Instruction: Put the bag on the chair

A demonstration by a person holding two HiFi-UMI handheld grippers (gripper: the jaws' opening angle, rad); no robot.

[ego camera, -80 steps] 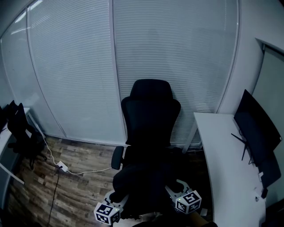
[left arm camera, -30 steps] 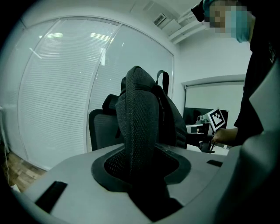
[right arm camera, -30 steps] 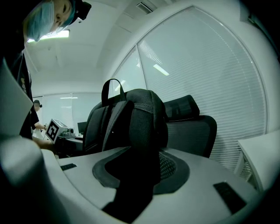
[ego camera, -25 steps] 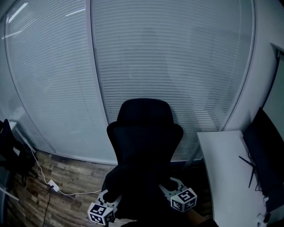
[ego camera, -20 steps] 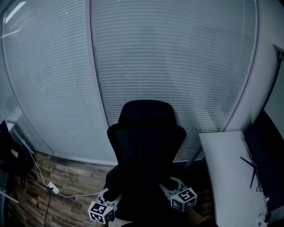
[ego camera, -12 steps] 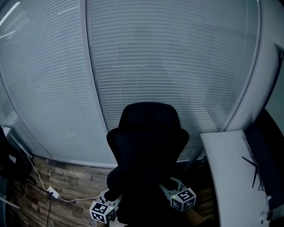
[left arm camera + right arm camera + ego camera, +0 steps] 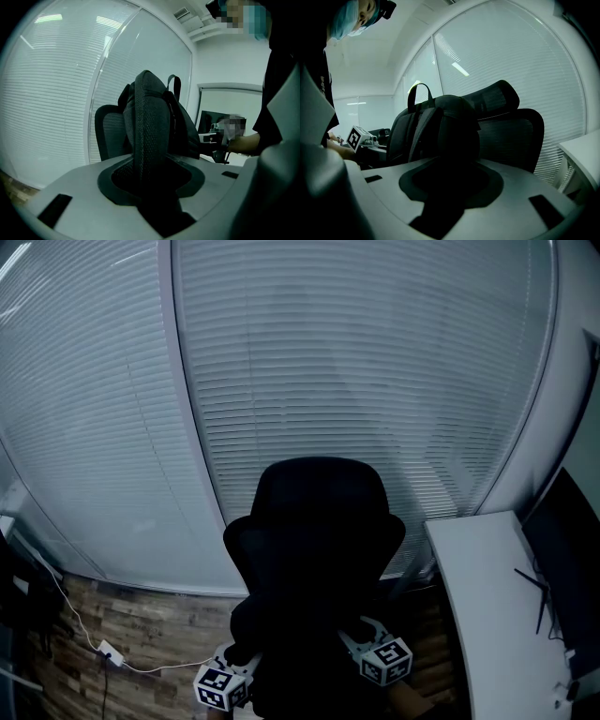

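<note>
- Bag [image 7: 159, 117]: black backpack, upright, top carry loop [image 7: 419, 93] standing up. It hangs between the two tongs, directly in front of the chair's backrest. Whether its base touches the seat cannot be made out; in the head view it merges with the chair's dark shape.
- Left tongs [image 7: 151, 180]: clenched on a padded mesh shoulder strap [image 7: 147, 136] of the bag. The strap runs straight up out of the jaws.
- Right tongs [image 7: 450, 183]: clenched on the bag's other side, with dark padded fabric filling the gap between the jaws.
- Marker cubes: one on the left tongs [image 7: 214, 687] and one on the right tongs [image 7: 386, 662], low in the head view on either side of the dark mass of bag and seat.
- Chair [image 7: 319, 521]: black office chair with mesh backrest and headrest [image 7: 497, 96], facing the person, its back to the window.
- Blinds [image 7: 356, 381]: closed horizontal slats across the glazed wall behind the chair.
- Desk [image 7: 487, 615]: white, to the right of the chair, carrying a dark monitor [image 7: 572, 568] at its far edge.
- Floor [image 7: 141, 634]: wood-pattern planks, with a white cable and plug block [image 7: 105, 652] lying to the left of the chair.
</note>
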